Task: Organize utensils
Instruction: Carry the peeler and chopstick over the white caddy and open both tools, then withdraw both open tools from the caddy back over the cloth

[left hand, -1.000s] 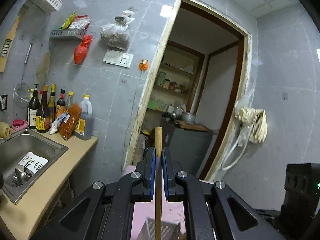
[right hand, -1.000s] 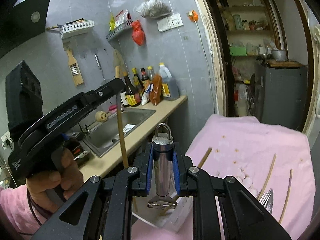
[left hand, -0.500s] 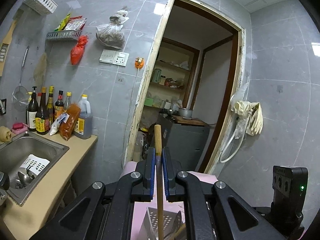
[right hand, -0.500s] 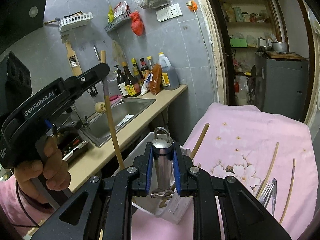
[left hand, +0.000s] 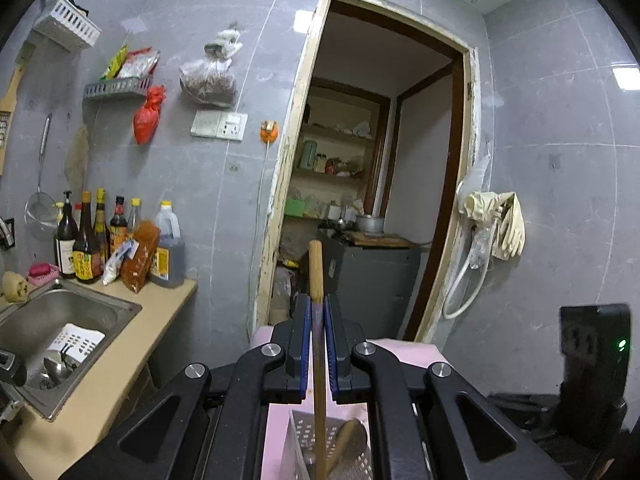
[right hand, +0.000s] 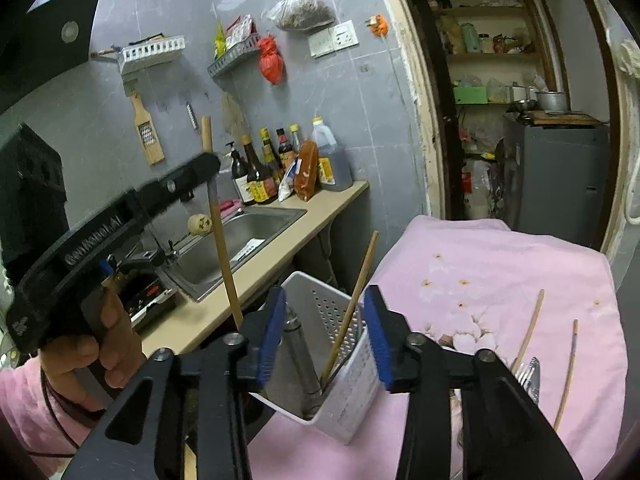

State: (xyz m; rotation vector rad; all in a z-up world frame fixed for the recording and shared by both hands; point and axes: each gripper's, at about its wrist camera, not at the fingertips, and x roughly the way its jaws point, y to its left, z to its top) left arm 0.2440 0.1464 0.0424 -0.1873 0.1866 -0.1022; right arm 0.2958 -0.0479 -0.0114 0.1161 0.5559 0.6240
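White "GenRobot.AI" lettering runs along the black left tongs (right hand: pixel 208 168) body

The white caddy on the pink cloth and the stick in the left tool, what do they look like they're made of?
The caddy looks like matte white moulded plastic, going by its thin walls and rows of punched holes. The stick looks like bare wood or bamboo: tan, dull, with a faint lengthwise grain, clamped in the left tool.

— Where does the left wrist view look from?

— Close behind its own fingers (left hand: pixel 306 344), facing the grey wall and doorway (left hand: pixel 384 184), nearly level. The sink (left hand: pixel 48 320) sits lower left.

— And the right wrist view?

— It tilts downward over the pink cloth (right hand: pixel 520 272) and white basket (right hand: pixel 352 364), very near. Both share the doorway, sink, bottles (right hand: pixel 264 168) and red bag (right hand: pixel 271 60).
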